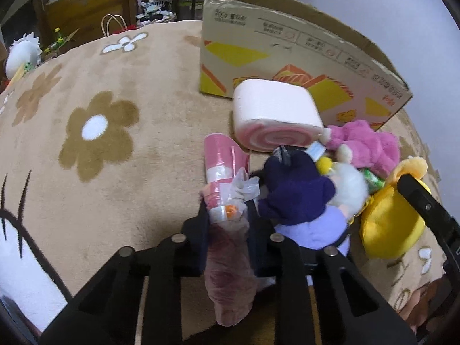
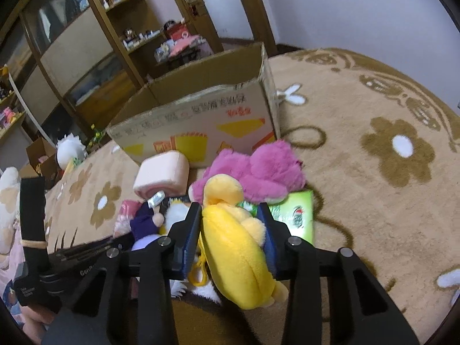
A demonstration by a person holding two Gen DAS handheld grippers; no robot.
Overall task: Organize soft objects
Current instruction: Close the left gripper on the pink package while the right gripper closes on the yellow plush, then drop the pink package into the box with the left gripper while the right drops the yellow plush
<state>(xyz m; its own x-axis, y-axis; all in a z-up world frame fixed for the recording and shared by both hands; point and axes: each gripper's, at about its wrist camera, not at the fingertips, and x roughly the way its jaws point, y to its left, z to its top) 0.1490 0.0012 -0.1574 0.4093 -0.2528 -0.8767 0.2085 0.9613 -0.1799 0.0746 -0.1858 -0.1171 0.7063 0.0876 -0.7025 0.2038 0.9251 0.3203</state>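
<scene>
Between the right claw's (image 2: 230, 215) clamped fingers sits a yellow plush (image 2: 235, 247); the left claw (image 1: 227, 212) pinches a pink wrapped toy (image 1: 224, 166), both over beige flowered carpet (image 1: 115, 158); beyond stand a cardboard box (image 2: 207, 120), then wooden shelves (image 2: 95, 28)

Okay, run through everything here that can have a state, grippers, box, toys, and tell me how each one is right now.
left gripper: shut on pink wrapped toy
right gripper: shut on yellow plush
cardboard box: open at the top, upright on the blanket
swirl-roll plush: lying loose against the box
pink bear: lying loose, ungripped
purple doll: lying loose, ungripped
</scene>
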